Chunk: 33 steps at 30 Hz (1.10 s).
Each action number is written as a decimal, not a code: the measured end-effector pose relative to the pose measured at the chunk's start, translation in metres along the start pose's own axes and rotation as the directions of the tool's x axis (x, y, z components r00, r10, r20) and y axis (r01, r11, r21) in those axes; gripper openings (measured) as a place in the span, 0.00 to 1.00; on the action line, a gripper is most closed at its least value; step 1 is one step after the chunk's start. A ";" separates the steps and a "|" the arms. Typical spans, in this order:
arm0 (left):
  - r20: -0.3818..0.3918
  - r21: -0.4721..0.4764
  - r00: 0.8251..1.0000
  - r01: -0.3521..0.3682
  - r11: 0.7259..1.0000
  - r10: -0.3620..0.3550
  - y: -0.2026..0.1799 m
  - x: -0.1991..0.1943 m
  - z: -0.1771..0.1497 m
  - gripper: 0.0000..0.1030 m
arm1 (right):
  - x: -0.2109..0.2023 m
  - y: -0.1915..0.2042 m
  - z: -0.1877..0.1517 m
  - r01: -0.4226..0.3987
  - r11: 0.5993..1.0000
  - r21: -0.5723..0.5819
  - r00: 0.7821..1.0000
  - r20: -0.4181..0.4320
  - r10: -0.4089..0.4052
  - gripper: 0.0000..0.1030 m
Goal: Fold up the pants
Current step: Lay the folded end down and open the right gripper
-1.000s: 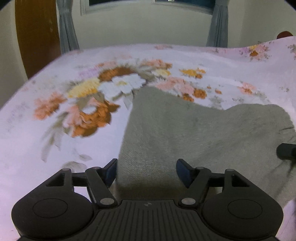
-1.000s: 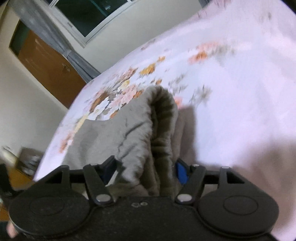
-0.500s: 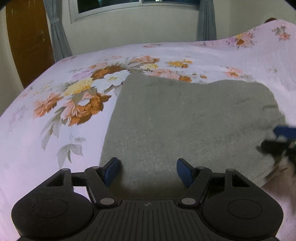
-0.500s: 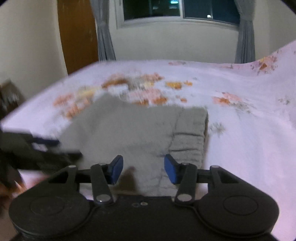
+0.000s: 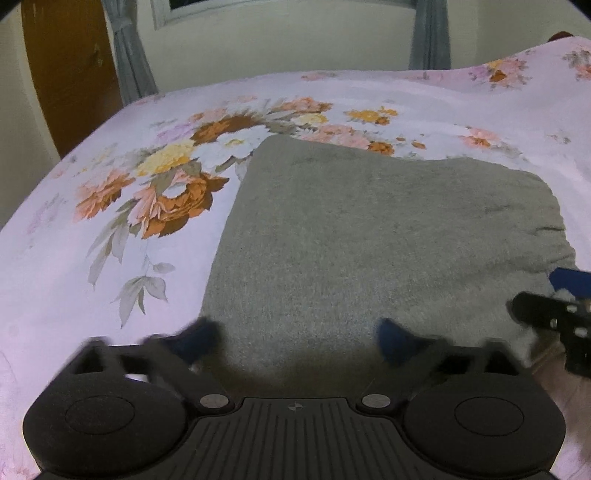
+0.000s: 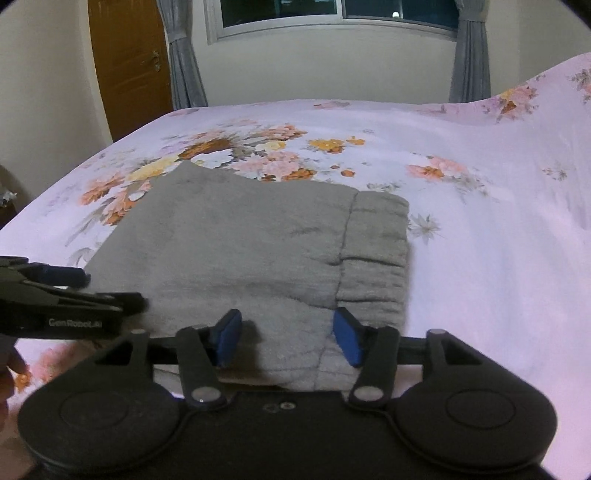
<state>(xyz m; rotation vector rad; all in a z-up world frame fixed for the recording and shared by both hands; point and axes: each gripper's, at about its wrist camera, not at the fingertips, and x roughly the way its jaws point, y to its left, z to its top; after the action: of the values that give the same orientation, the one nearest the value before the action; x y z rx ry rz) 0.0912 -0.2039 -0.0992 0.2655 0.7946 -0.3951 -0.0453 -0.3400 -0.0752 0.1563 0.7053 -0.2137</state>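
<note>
The grey pants [image 5: 376, 229] lie folded into a flat rectangle on the floral bed sheet [image 5: 110, 258]. In the right wrist view the pants [image 6: 240, 243] show their ribbed waistband [image 6: 376, 258] on the right side. My left gripper [image 5: 295, 339] is open and empty, its blurred fingers over the near edge of the pants. My right gripper [image 6: 288, 339] is open and empty over the near edge by the waistband. Each gripper also shows in the other's view: the right one at the right edge [image 5: 554, 306], the left one at the left edge [image 6: 66, 291].
The bed sheet [image 6: 480, 258] rises into a hump at the far right. A brown door [image 6: 129, 66], grey curtains [image 6: 184, 59] and a window [image 6: 332, 14] stand behind the bed. A dark object [image 6: 5, 195] sits at the left past the bed edge.
The right gripper let go of the bunched waistband and swung round to face the bed. The pants now lie flat and folded. The left gripper's fingers spread wider.
</note>
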 end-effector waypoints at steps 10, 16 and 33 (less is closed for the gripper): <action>-0.113 -0.241 0.990 0.052 0.969 -0.081 0.034 0.012 -0.009 1.00 | 0.003 0.004 -0.001 0.006 1.000 0.013 1.000 -0.003 -0.006 0.61; -0.087 -0.409 0.976 0.149 0.900 -0.200 0.054 0.011 -0.035 1.00 | 0.003 0.006 -0.002 -0.003 1.000 0.022 1.000 0.000 0.003 0.69; 0.079 -0.115 0.997 0.010 0.993 0.000 0.029 -0.099 -0.032 1.00 | -0.070 0.025 -0.019 -0.019 0.998 0.065 0.999 0.045 0.017 0.80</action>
<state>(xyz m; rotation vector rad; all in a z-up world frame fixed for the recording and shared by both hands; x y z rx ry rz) 0.0205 -0.1423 -0.0451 0.1387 0.7377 -0.3606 -0.1029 -0.3015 -0.0419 0.2199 0.6527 -0.2226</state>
